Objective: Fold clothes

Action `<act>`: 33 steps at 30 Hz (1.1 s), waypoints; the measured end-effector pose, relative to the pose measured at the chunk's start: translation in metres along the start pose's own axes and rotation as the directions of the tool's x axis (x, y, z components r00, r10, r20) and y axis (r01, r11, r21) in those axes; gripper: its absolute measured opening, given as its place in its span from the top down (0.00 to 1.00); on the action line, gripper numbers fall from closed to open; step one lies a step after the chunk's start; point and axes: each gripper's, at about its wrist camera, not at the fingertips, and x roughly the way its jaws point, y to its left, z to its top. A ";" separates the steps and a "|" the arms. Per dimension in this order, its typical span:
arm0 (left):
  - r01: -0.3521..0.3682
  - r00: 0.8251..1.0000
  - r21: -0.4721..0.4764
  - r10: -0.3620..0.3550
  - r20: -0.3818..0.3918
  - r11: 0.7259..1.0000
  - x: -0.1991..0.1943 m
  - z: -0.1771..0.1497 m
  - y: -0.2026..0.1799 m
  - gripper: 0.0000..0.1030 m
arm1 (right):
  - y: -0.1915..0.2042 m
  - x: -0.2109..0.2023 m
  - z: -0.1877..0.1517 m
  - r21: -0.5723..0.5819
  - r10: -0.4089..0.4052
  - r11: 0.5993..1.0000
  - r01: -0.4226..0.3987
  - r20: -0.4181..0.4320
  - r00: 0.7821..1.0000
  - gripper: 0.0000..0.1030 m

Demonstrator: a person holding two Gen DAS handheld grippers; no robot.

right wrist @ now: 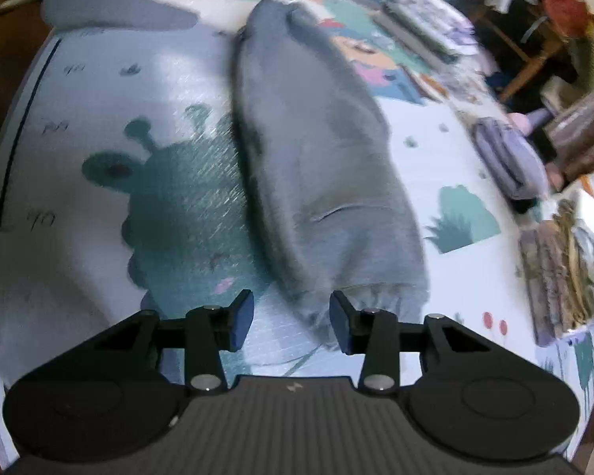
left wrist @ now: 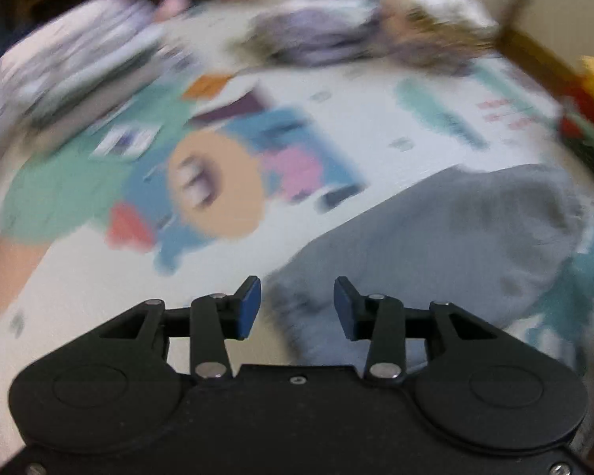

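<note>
Right wrist view showed the grey garment (right wrist: 320, 158), a soft fleecy piece that may be sweatpants or a sweatshirt, lying as a long narrow band on the printed play mat (right wrist: 99, 182), its gathered elastic hem nearest the camera. That slim shape, with one long edge looking rolled over, suggested it lay doubled lengthwise, though the blur left the layers uncertain. The right hand-held gripper (right wrist: 292, 318) hung just above the hem end with its blue pads (right wrist: 242, 318) wide apart and nothing between them, placed where a corner of the hem could be pinched. A dark tip near the top of that view, at the garment's far end, was probably the other tool, but too little showed to be sure. From the left wrist view, heavily smeared by motion, the left hand-held gripper (left wrist: 297, 306) also stood wide and empty, the grey cloth beginning just past its right pad and spreading away to the right. With a tool posted at each end, the arrangement would suit bringing one end over the other, or equally a pair of tools lifted off after a fold. Folded stacks of clothes (right wrist: 427, 19) lay along the mat's far side, and a folded purple-grey piece (right wrist: 511, 158) sat well apart from the grey one.
</note>
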 end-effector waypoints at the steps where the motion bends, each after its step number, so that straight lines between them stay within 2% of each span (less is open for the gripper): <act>1: 0.017 1.000 0.044 -0.018 0.006 0.999 0.004 0.002 -0.008 0.62 | -0.005 0.002 0.003 0.032 -0.020 0.999 0.020 0.013 1.000 0.59; 2: 0.026 1.000 0.084 -0.027 0.012 0.996 0.009 0.003 -0.015 0.62 | -0.012 0.007 0.008 0.064 -0.041 0.997 0.039 0.027 0.999 0.59; 7: -0.001 1.000 0.171 0.001 0.003 0.985 0.053 -0.005 -0.019 0.62 | -0.049 0.040 0.029 0.224 -0.140 0.968 0.113 0.111 0.984 0.59; 8: -0.011 1.000 0.187 0.011 -0.001 0.982 0.063 -0.007 -0.019 0.70 | -0.057 0.051 0.027 0.277 -0.138 0.955 0.104 0.106 0.985 0.59; 9: -0.040 0.999 0.204 0.043 -0.009 0.978 0.074 -0.017 -0.014 0.72 | -0.064 0.062 0.026 0.323 -0.136 0.942 0.096 0.101 0.986 0.58; 12: -0.088 0.995 0.304 0.066 0.081 0.949 0.079 -0.033 -0.021 0.71 | -0.066 0.074 0.014 0.365 -0.125 0.927 0.087 0.081 0.989 0.56; 14: -0.080 0.995 0.244 0.062 0.077 0.967 0.079 -0.031 -0.015 0.70 | -0.068 0.083 0.006 0.393 -0.118 0.916 0.082 0.067 0.991 0.56; 17: -0.082 0.994 0.295 0.057 0.094 0.952 0.078 -0.034 -0.017 0.71 | -0.067 0.089 0.001 0.403 -0.117 0.911 0.089 0.047 0.992 0.55; 19: -0.058 0.998 0.291 0.048 0.041 0.955 0.075 -0.022 -0.019 0.70 | -0.065 0.085 0.008 0.386 -0.120 0.917 0.101 0.028 0.992 0.55; 21: -0.034 0.999 0.202 0.026 0.041 0.979 0.057 -0.010 -0.011 0.64 | -0.068 0.073 0.016 0.400 -0.138 0.909 0.115 0.030 0.990 0.53; 22: -0.022 0.999 0.157 0.015 0.042 0.987 0.047 -0.004 -0.008 0.50 | -0.071 0.065 0.016 0.427 -0.158 0.895 0.128 0.037 0.987 0.48; 23: -0.011 0.999 0.107 0.007 0.042 0.994 0.038 0.001 -0.003 0.42 | -0.077 0.059 0.013 0.471 -0.175 0.871 0.138 0.035 0.984 0.44; 24: -0.011 0.999 0.033 0.010 0.038 0.999 0.032 0.003 0.007 0.41 | -0.085 0.055 0.008 0.525 -0.187 0.838 0.146 0.026 0.982 0.37; 26: 0.002 1.000 -0.116 -0.001 0.015 0.993 0.026 0.002 0.027 0.41 | -0.099 0.049 -0.006 0.621 -0.198 0.767 0.158 -0.004 0.980 0.35; 29: 0.036 0.998 -0.316 -0.048 -0.032 0.948 0.026 -0.010 0.051 0.41 | -0.113 0.049 -0.029 0.731 -0.164 0.668 0.142 -0.042 0.986 0.35; 33: 0.074 0.987 -0.504 -0.134 -0.085 0.860 0.035 -0.031 0.067 0.41 | -0.116 0.052 -0.056 0.865 -0.067 0.498 0.058 -0.028 0.997 0.32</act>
